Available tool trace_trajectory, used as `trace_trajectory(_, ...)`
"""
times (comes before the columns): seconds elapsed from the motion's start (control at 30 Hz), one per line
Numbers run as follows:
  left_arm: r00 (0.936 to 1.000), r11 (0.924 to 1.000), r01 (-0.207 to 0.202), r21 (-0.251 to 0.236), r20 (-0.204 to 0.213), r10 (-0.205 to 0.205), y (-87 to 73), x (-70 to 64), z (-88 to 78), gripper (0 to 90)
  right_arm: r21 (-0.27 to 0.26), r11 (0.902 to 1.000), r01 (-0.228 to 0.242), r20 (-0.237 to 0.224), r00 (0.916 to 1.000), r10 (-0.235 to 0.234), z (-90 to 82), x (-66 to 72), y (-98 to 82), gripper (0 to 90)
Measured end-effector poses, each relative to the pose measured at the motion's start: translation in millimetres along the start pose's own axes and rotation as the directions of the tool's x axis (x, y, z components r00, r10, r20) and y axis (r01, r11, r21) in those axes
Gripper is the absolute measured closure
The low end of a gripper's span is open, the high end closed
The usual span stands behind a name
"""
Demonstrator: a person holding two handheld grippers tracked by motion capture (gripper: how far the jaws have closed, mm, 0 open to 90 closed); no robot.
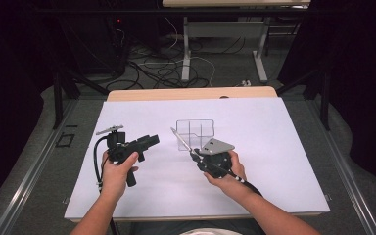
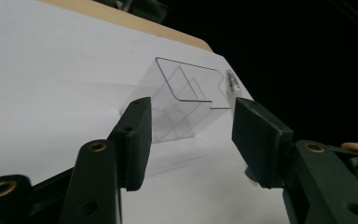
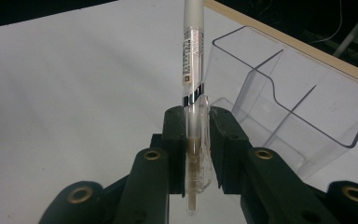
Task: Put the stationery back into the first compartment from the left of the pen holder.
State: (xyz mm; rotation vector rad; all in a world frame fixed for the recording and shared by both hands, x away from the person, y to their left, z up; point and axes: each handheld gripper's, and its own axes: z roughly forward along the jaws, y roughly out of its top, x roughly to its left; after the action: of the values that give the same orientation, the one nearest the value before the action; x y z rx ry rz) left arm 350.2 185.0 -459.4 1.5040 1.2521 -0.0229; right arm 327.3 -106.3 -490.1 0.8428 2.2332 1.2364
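The right gripper [image 3: 197, 140] had its jaws clamped on a white pen [image 3: 192, 60], the pads pressing the clear lower barrel from both sides while the white upper barrel with its printed label rose out past the jaw tips. In the high view that gripper [image 1: 194, 154] was held in the person's right hand [image 1: 230, 172] just in front of a clear plastic organiser [image 1: 196, 133], the pen [image 1: 181, 141] slanting up and left across the organiser's near edge. The organiser [image 3: 298, 107], divided into compartments, stood on the white table surface [image 1: 274, 147] immediately beside the pen.

The left gripper [image 2: 191, 135] had its jaws partly apart with nothing between the pads; the organiser [image 2: 182, 102] lay beyond them. In the high view this gripper [image 1: 152, 141], held in the left hand [image 1: 120, 169], pointed right toward the organiser, well apart from it.
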Motion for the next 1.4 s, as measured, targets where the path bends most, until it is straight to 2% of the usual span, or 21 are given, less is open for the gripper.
trace_trajectory(0.17,0.9963,0.9977,0.059,0.035,0.060,-0.061,1.1,-7.4,6.9,52.6,0.008,1.0000,0.004,-0.007,1.0000,-0.004,0.5,0.8,0.0,76.7)
trace_trajectory(0.23,0.9960,0.9976,0.050,0.049,0.071,-0.053,2.0,-8.2,10.2,54.3,0.007,1.0000,0.005,-0.007,1.0000,-0.005,0.7,1.3,0.0,76.7)
trace_trajectory(0.33,0.9921,0.9947,0.079,0.067,0.093,-0.085,2.1,-10.4,16.3,56.6,0.006,1.0000,0.004,-0.009,0.9999,-0.004,1.1,2.7,0.3,76.7)
trace_trajectory(0.4,0.9901,0.9925,0.101,0.069,0.091,-0.107,1.5,-13.2,20.9,57.9,0.005,1.0000,0.005,-0.013,0.9999,-0.005,1.3,3.2,0.5,76.7)
trace_trajectory(0.5,0.9917,0.9923,0.089,0.086,0.085,-0.096,0.8,-16.5,27.1,59.4,0.012,0.9999,0.010,-0.018,0.9998,-0.010,0.6,3.7,0.9,76.6)
trace_trajectory(0.63,0.9909,0.9901,0.097,0.101,0.083,-0.106,-0.5,-20.1,34.9,61.2,0.001,1.0000,0.008,-0.017,0.9998,-0.008,0.7,4.5,1.1,76.7)
trace_trajectory(0.7,0.9904,0.9909,0.101,0.090,0.085,-0.108,-1.1,-21.2,38.3,62.5,0.000,1.0000,0.008,-0.017,0.9998,-0.008,0.7,4.6,1.1,76.7)
trace_trajectory(0.87,0.9903,0.9893,0.105,0.101,0.081,-0.114,-2.2,-24.5,44.8,64.6,-0.007,0.9999,0.015,-0.020,0.9997,-0.015,0.7,4.9,1.7,76.6)
trace_trajectory(0.9,0.9902,0.9900,0.110,0.088,0.076,-0.117,-2.5,-25.8,47.0,65.1,-0.008,0.9999,0.012,-0.021,0.9997,-0.012,0.9,5.4,1.7,76.7)
trace_trajectory(1.0,0.9901,0.9888,0.117,0.093,0.067,-0.123,-2.9,-26.5,49.9,66.4,-0.010,0.9999,0.006,-0.020,0.9998,-0.007,1.1,5.8,1.9,76.7)
trace_trajectory(1.03,0.9904,0.9903,0.115,0.078,0.067,-0.121,-3.2,-26.2,51.4,66.7,-0.009,1.0000,0.003,-0.024,0.9997,-0.003,0.9,5.4,2.1,76.7)
trace_trajectory(1.2,0.9885,0.9888,0.135,0.064,0.060,-0.139,-3.3,-27.6,54.4,69.1,-0.013,0.9998,-0.013,-0.031,0.9994,0.012,0.3,3.7,2.1,76.7)
trace_trajectory(1.27,0.9856,0.9855,0.154,0.073,0.060,-0.158,-3.1,-28.7,55.4,69.2,-0.017,0.9997,-0.015,-0.028,0.9995,0.014,-0.1,3.9,2.0,76.7)
trace_trajectory(1.33,0.9878,0.9878,0.141,0.067,0.058,-0.145,-2.6,-28.1,57.1,69.9,-0.018,0.9997,-0.016,-0.027,0.9995,0.015,-0.5,4.4,2.3,76.7)
trace_trajectory(1.37,0.9860,0.9852,0.152,0.079,0.058,-0.157,-2.3,-28.8,57.2,70.7,-0.020,0.9997,-0.017,-0.028,0.9995,0.016,-0.7,4.7,2.4,76.7)
trace_trajectory(1.4,0.9852,0.9848,0.160,0.069,0.053,-0.163,-2.6,-29.6,58.7,71.0,-0.020,0.9997,-0.013,-0.027,0.9996,0.012,-0.6,4.5,2.5,76.7)
